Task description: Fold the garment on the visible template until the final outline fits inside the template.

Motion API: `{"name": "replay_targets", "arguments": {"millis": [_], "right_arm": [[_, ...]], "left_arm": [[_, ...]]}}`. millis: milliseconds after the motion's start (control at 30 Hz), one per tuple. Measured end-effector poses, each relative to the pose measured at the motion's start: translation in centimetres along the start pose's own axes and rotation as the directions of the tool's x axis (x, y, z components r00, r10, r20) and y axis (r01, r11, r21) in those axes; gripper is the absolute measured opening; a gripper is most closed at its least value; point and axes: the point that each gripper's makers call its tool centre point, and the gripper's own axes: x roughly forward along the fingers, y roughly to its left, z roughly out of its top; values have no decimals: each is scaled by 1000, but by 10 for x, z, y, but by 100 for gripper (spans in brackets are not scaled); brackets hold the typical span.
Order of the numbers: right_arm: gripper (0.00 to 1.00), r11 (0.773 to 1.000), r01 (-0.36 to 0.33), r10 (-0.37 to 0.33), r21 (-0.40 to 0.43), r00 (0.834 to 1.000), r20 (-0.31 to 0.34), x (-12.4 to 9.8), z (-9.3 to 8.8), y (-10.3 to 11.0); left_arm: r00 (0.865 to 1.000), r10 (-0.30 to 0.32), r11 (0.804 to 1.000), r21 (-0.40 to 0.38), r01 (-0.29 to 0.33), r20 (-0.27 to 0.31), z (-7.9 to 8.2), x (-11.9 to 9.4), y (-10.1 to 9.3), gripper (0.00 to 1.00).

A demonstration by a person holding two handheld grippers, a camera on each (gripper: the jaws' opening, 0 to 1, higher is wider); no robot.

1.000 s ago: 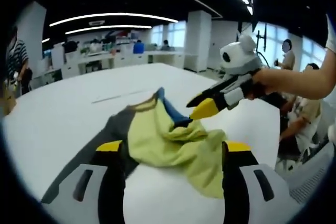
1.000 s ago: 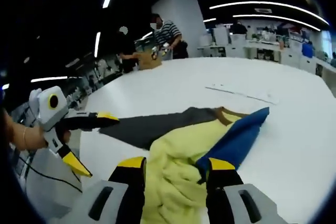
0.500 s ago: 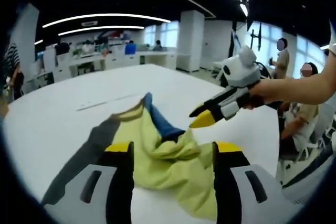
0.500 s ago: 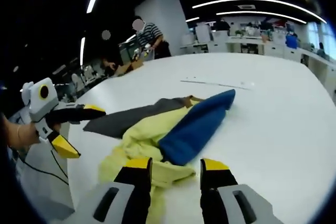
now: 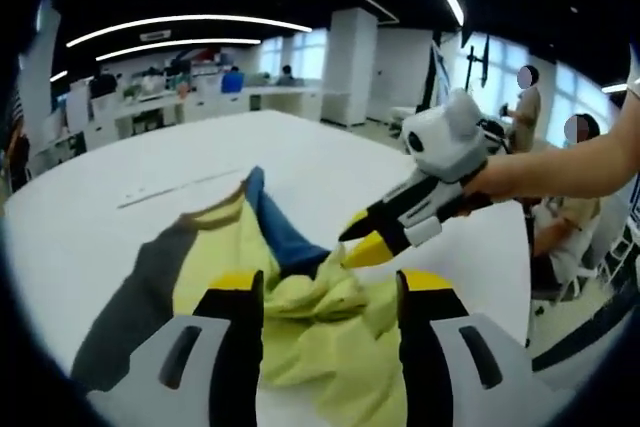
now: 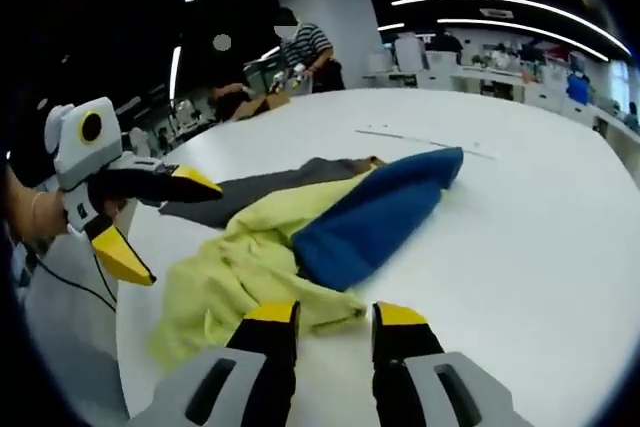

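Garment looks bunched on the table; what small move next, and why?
Probably close the right gripper on the near yellow edge of the garment and pull it flat: the cloth lies crumpled, the blue sleeve across it, and both grippers are open.

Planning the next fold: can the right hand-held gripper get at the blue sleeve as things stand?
Probably yes. The right hand-held gripper is open, and the blue sleeve lies uncovered on the yellow garment just ahead.
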Motion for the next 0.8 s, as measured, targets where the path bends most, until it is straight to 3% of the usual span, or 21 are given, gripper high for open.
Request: {"name": "replay_targets", "arguments": {"millis": [300, 500, 600, 800], "right_arm": [[18, 999, -31, 31, 9, 999, -16, 10, -6, -3], [6, 999, -35, 36, 35, 999, -28, 12, -8, 0], [1, 997, -23, 25, 69, 1000, -18, 11, -6, -1], [0, 992, -6, 7, 124, 1000, -10, -1, 5, 6]], "left_arm": [[1000, 3, 1000, -7, -3, -9, -4, -3, 2, 50], [1000, 4, 1000, -4, -4, -12, -5, -5, 2, 51], [1000, 6, 1000, -4, -6, -11, -5, -7, 1, 51], [1000, 17, 1000, -7, -17, -2, -3, -14, -1, 51]]}}
